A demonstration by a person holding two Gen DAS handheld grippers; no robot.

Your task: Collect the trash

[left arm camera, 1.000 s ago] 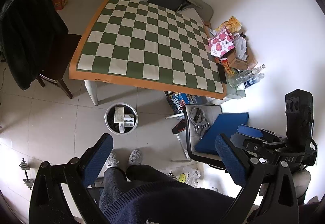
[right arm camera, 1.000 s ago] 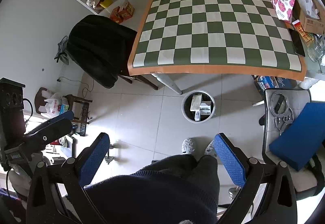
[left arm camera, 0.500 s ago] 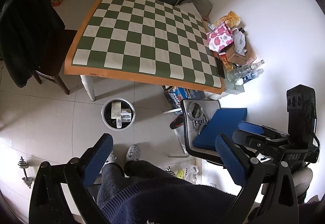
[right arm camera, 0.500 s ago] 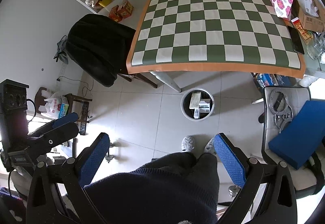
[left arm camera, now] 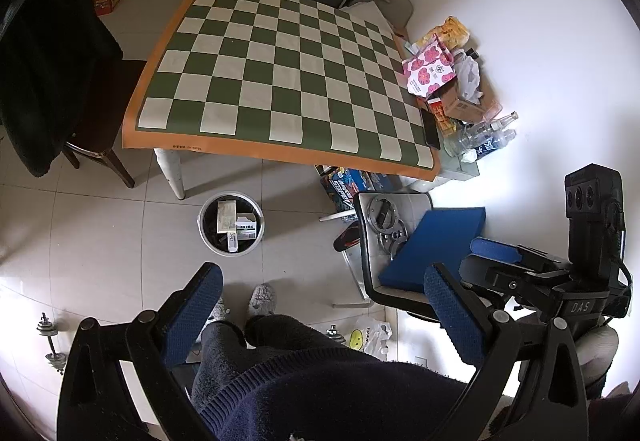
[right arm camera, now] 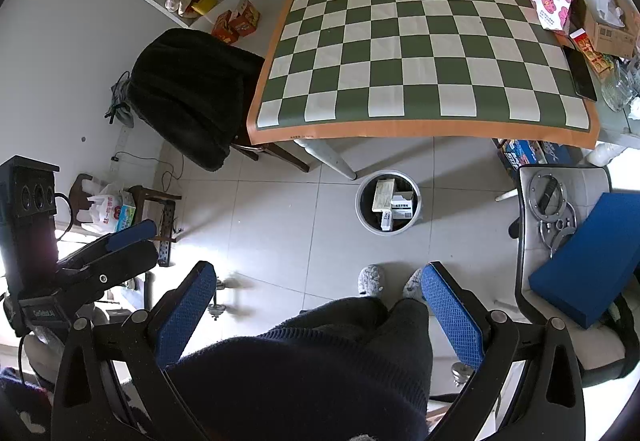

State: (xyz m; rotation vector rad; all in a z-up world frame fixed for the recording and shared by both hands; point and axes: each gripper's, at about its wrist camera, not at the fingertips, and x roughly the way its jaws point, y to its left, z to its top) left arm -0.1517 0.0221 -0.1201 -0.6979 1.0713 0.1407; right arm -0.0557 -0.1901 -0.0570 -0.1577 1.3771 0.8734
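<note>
Checkered table [left arm camera: 280, 81], clutter [left arm camera: 448, 81] along edge.

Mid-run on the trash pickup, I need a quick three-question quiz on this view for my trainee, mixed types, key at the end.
1. True or false: the left gripper is shut on a piece of trash.
2. Where does the trash bin stand? A) on the checkered table B) on the floor by the table's near edge C) on the chair with the blue cushion
3. Fill in: the clutter of pink flowered bag, cardboard box and clear bottles sits along the table's ____ side, by the white wall.

Key: 1 false, both it and the right gripper are open and empty; 2 B, it already holds small boxes; 3 right.
</note>
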